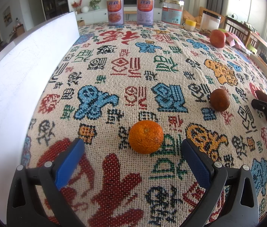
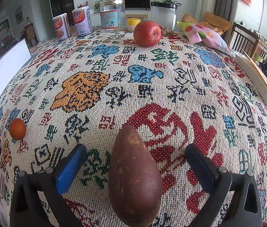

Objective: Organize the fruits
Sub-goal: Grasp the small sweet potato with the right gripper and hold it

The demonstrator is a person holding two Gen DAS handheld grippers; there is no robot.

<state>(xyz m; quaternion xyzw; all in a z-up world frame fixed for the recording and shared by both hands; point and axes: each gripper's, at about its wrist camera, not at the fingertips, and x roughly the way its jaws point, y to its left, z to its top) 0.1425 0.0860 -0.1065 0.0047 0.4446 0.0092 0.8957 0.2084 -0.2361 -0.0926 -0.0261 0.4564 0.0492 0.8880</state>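
A bright orange tangerine (image 1: 146,137) lies on the patterned tablecloth just ahead of my left gripper (image 1: 132,141). That gripper is open, and its blue pads flank the tangerine without touching it. A darker orange (image 1: 219,99) sits farther right, and a red apple (image 1: 217,38) sits at the far right. In the right wrist view a long purple-brown sweet potato (image 2: 133,174) lies between the fingers of my right gripper (image 2: 135,147). This gripper is open, with a gap on each side. The apple (image 2: 147,33) is far ahead, and both oranges (image 2: 17,126) are at the left edge.
A white board or tray wall (image 1: 20,75) runs along the table's left side. Two cans (image 1: 115,11), a clear jar (image 1: 172,11), a yellow cup (image 1: 190,24) and a white container stand at the back. A snack bag (image 2: 205,36) and a white box (image 2: 256,81) lie on the right.
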